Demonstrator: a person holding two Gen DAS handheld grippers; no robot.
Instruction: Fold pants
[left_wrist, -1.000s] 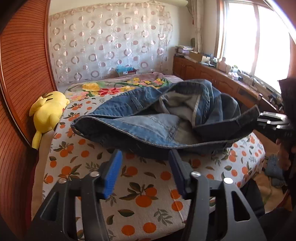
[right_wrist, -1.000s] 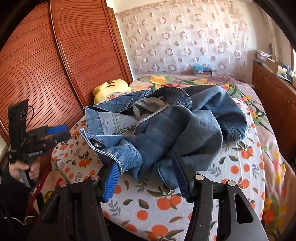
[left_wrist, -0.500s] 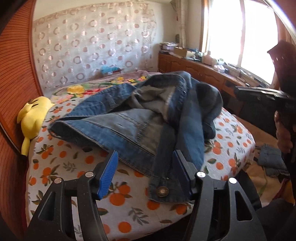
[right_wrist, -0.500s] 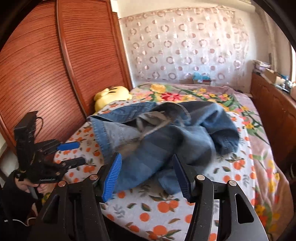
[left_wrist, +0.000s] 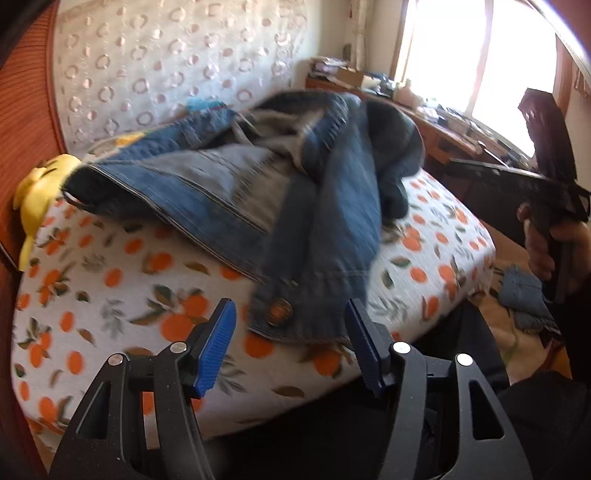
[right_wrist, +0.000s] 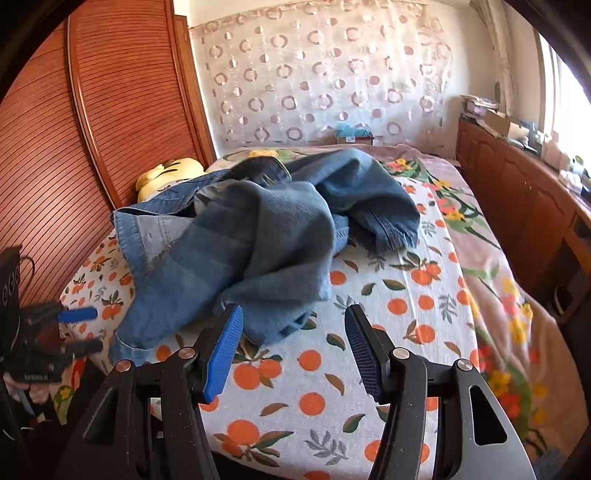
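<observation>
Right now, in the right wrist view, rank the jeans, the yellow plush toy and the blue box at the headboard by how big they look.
1. Jeans, by far the largest.
2. Plush toy, partly hidden behind the jeans.
3. Blue box, smallest, though it sits farthest from the camera, so its true size against the toy is unsure.

Blue denim pants (right_wrist: 258, 236) lie unfolded in a crumpled heap on the bed (right_wrist: 388, 332), on its orange-print sheet. Waistband end with a metal button (left_wrist: 279, 312) sits at the near edge of the bed, lighter inside of the fabric showing. One leg bunches over the middle, its hemmed cuff (right_wrist: 397, 230) flopped toward the window side.
</observation>
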